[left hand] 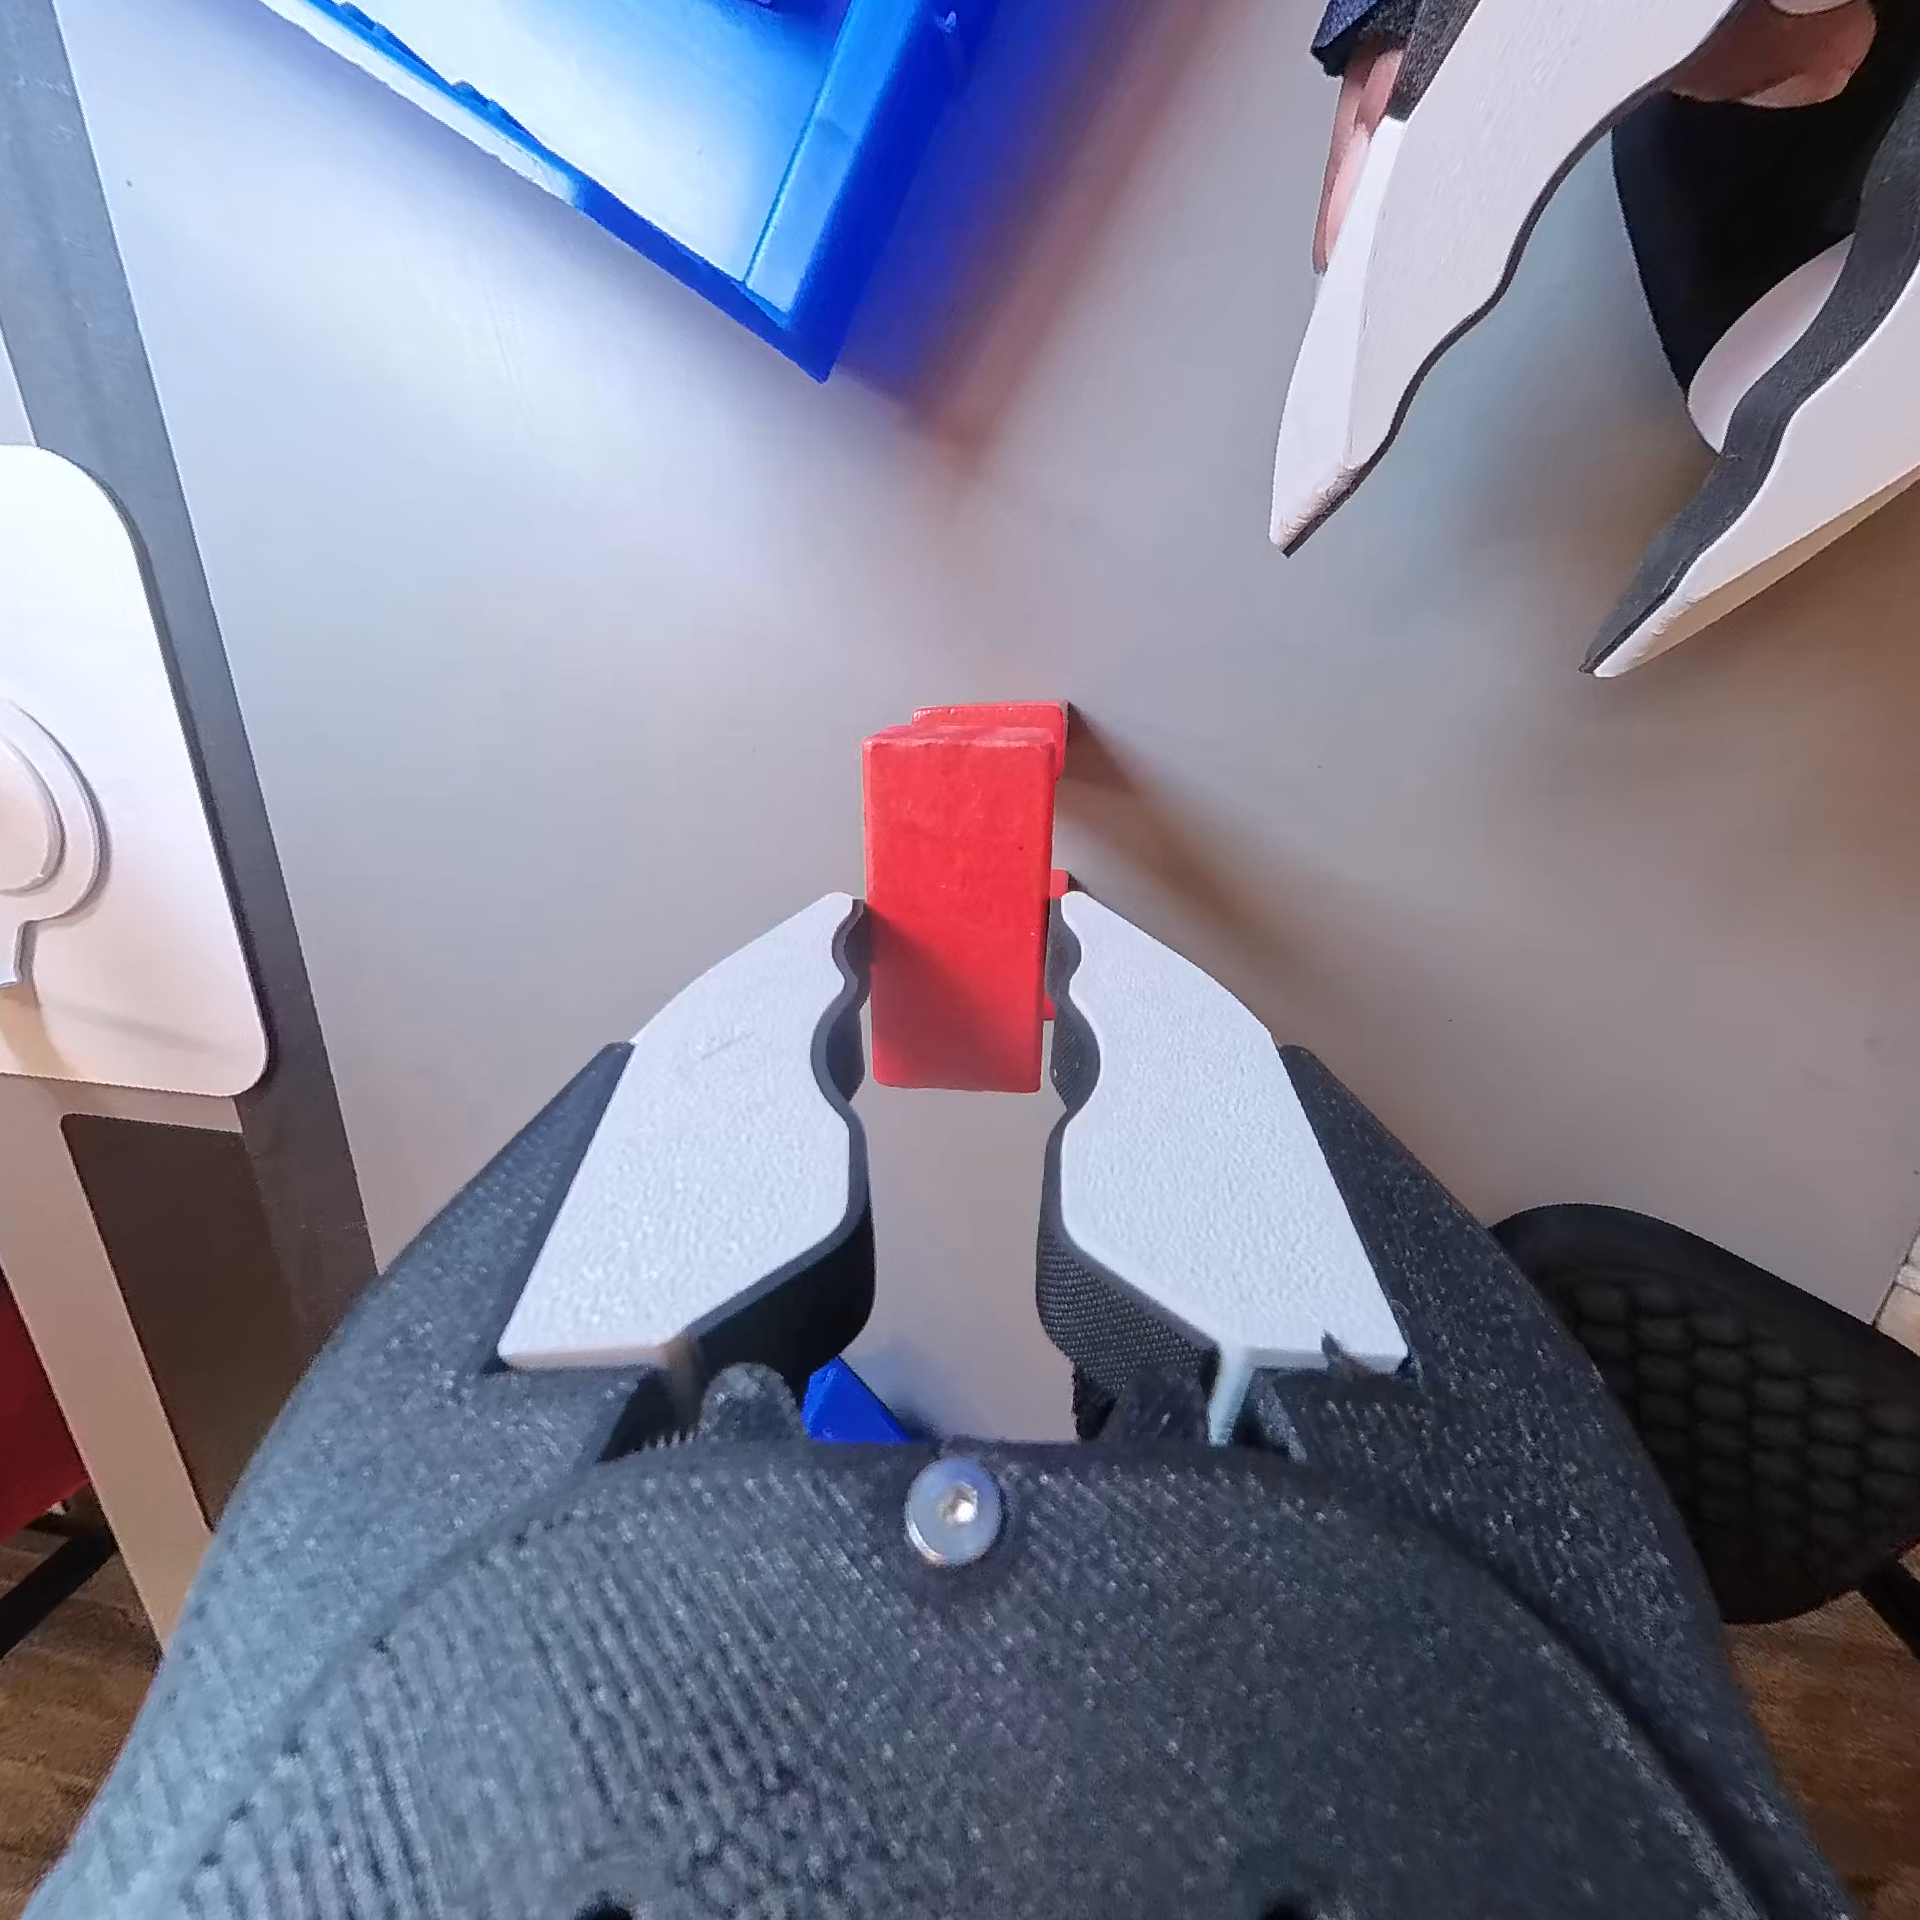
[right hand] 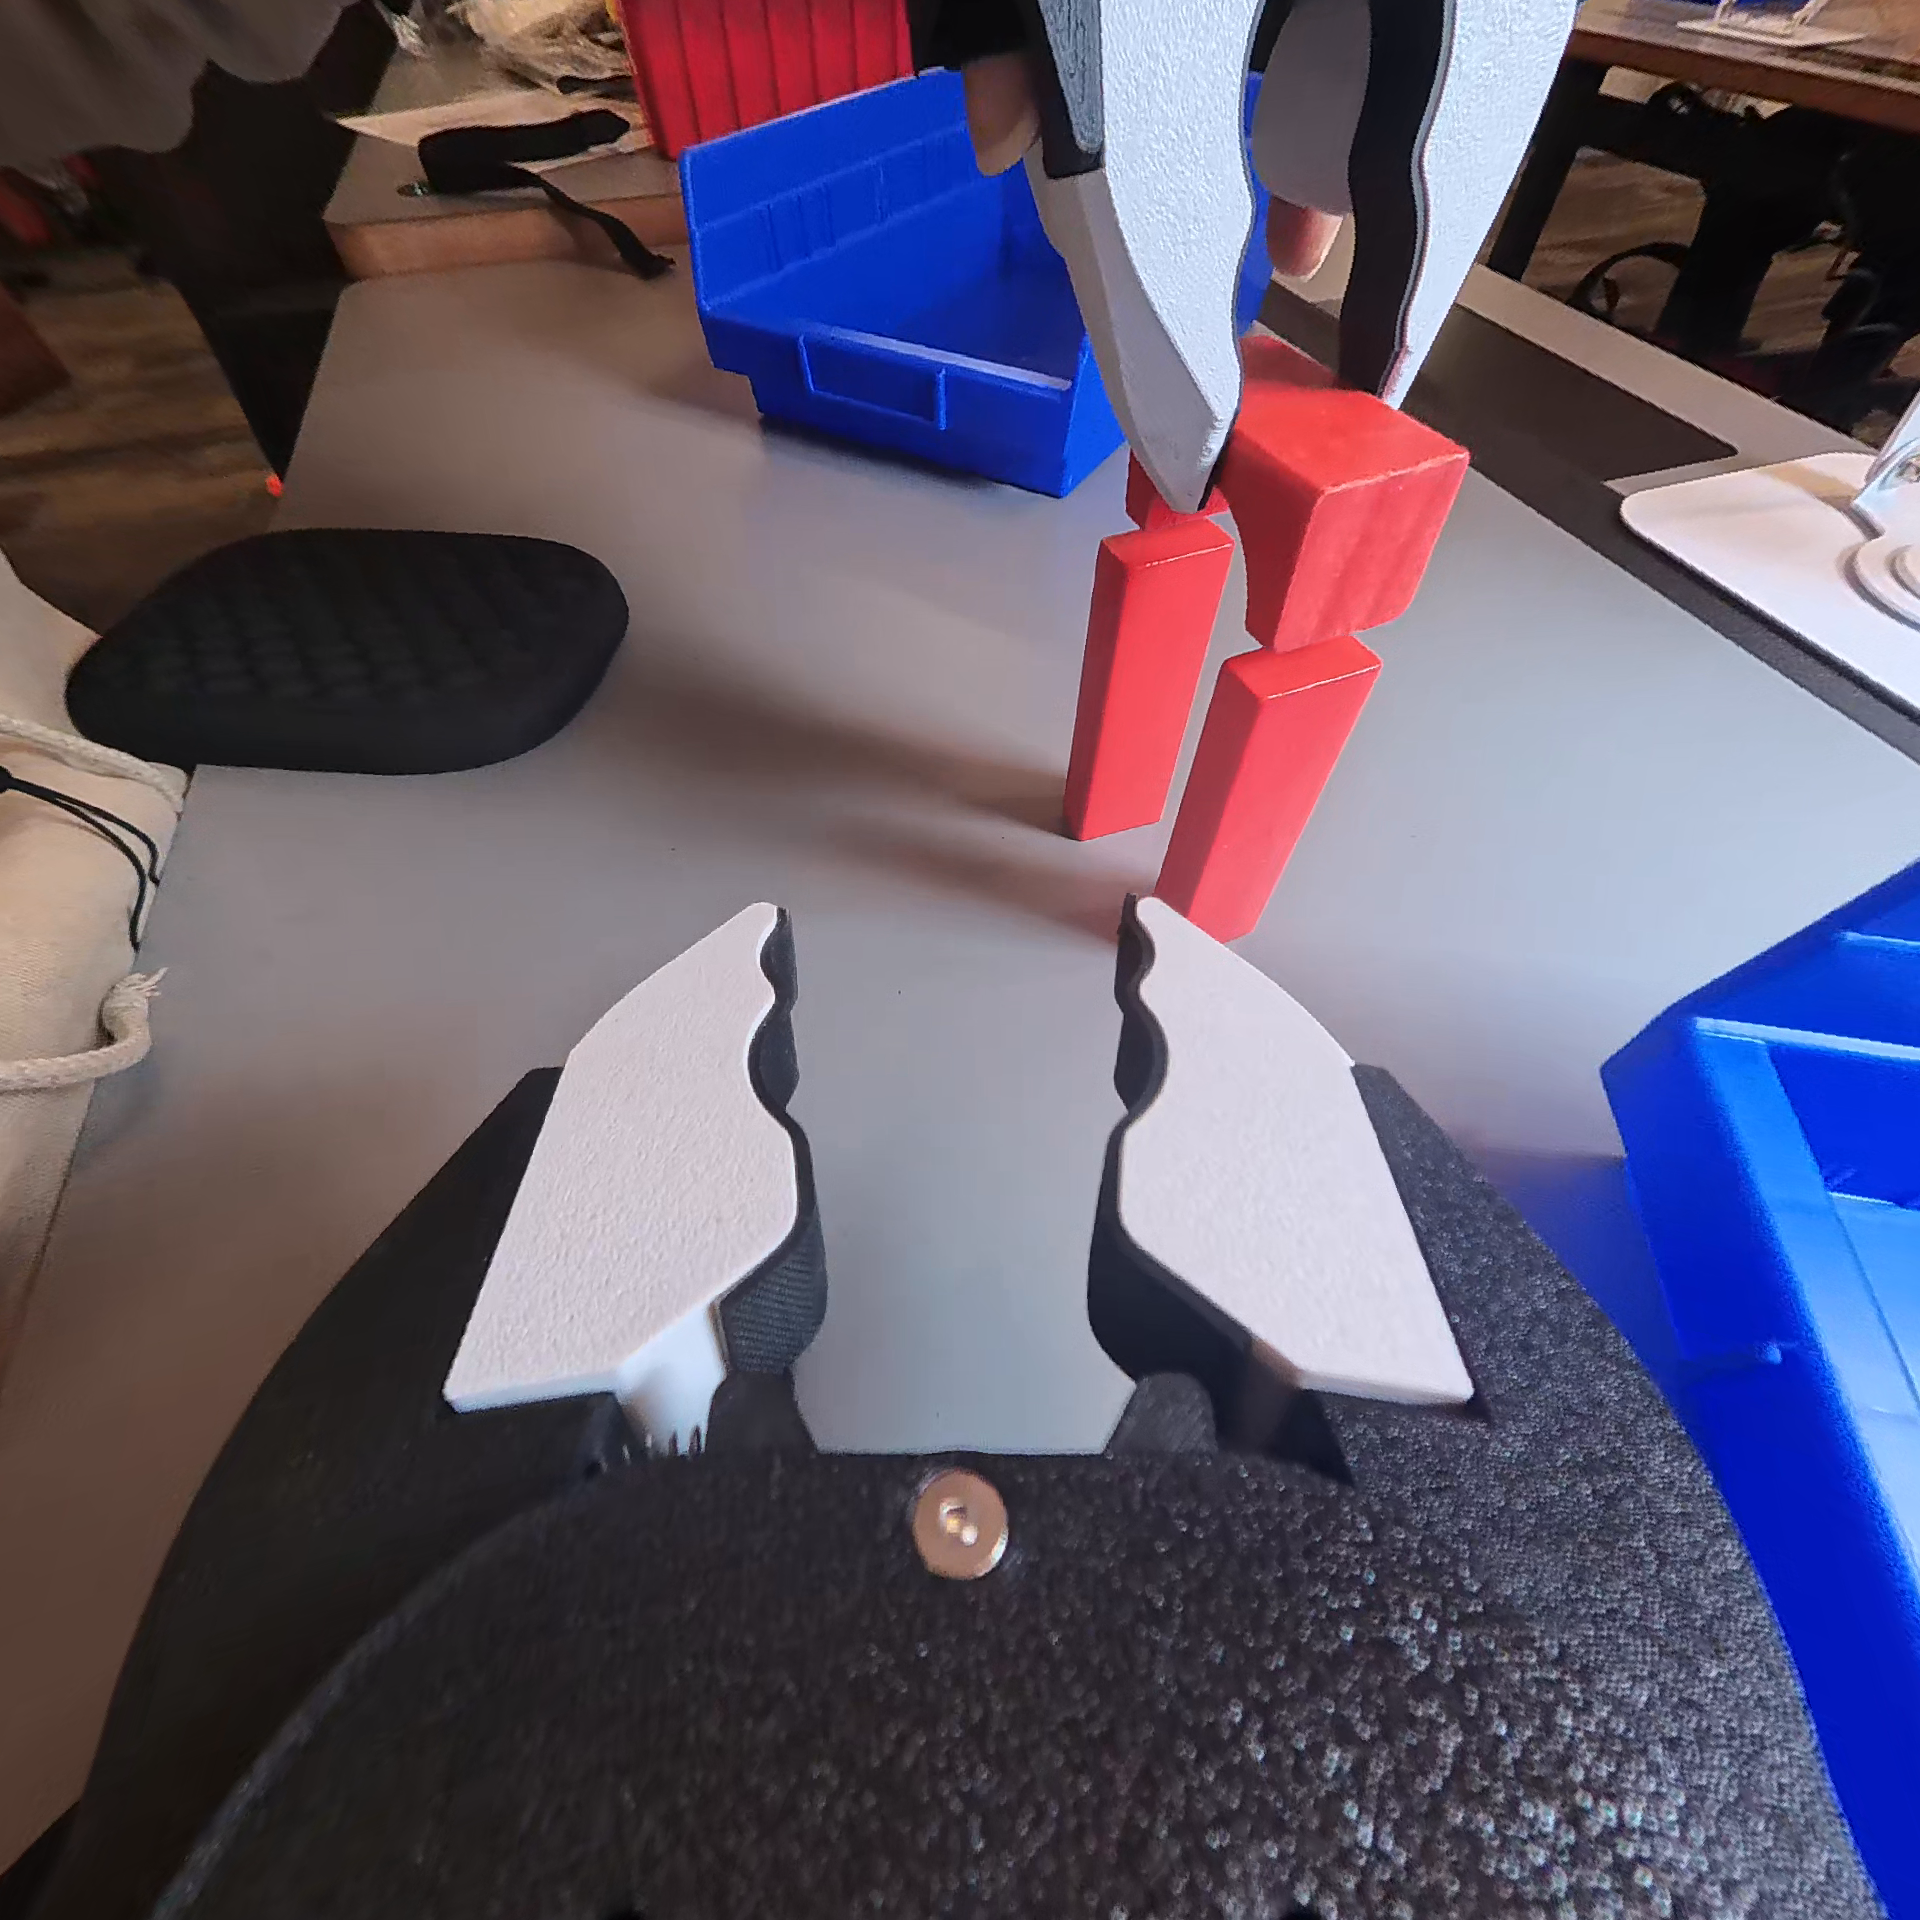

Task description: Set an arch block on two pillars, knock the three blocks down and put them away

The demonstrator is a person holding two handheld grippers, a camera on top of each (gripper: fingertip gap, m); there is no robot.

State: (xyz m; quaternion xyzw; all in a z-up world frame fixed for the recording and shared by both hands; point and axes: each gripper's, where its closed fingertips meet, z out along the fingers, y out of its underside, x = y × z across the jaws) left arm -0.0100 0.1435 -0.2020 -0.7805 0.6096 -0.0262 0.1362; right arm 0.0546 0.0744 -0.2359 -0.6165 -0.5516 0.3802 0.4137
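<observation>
My left gripper (left hand: 956, 914) is shut on the red arch block (left hand: 956, 914) and points straight down at the grey table (left hand: 520, 623). In the right wrist view it (right hand: 1294, 442) comes from above and holds the arch block (right hand: 1340, 520) at the tops of two upright red pillars: the near pillar (right hand: 1262, 790) and the far pillar (right hand: 1148, 675). I cannot tell whether the arch rests its weight on them. The arch hides most of the pillars in the left wrist view. My right gripper (right hand: 954, 914) is open and empty, low over the table just in front of the near pillar; it also shows in the left wrist view (left hand: 1444, 603).
A blue bin (right hand: 883, 312) stands behind the pillars and shows in the left wrist view (left hand: 675, 156). A second blue bin (right hand: 1766, 1143) is at the right. A black mesh pad (right hand: 353, 655) lies at the left edge. A white tray (right hand: 1766, 540) sits at the far right.
</observation>
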